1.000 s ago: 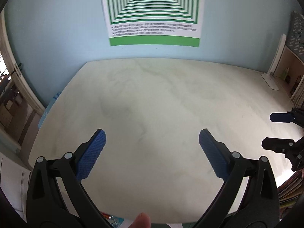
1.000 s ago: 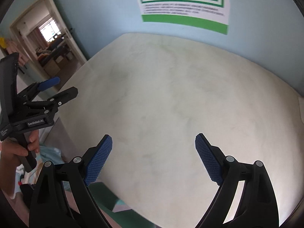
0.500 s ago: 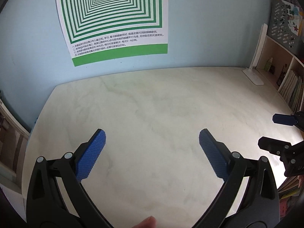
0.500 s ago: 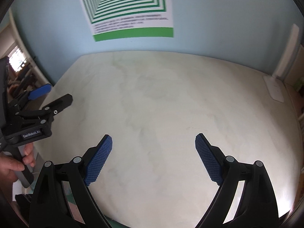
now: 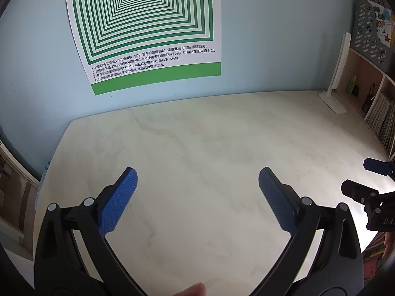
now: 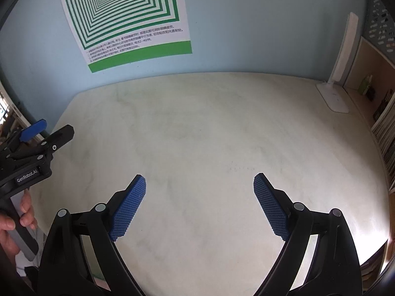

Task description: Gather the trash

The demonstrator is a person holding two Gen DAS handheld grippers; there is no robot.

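Observation:
No trash shows in either view. My left gripper (image 5: 197,175) is open and empty, held above the near part of a pale marble-look table (image 5: 209,135). My right gripper (image 6: 199,180) is open and empty above the same table (image 6: 209,128). The left gripper also shows at the left edge of the right wrist view (image 6: 47,133), held by a hand. The right gripper shows at the right edge of the left wrist view (image 5: 358,177).
A white desk lamp (image 5: 335,98) stands at the table's back right, also in the right wrist view (image 6: 338,91). A wooden shelf with books (image 5: 380,118) lines the right side. A green-striped poster (image 5: 145,24) hangs on the blue wall. The table's left edge drops off beside a doorway.
Both views have tilted up and swung right: more of the wall and poster shows, and the lamp and shelf have come into view. Both grippers stay open.

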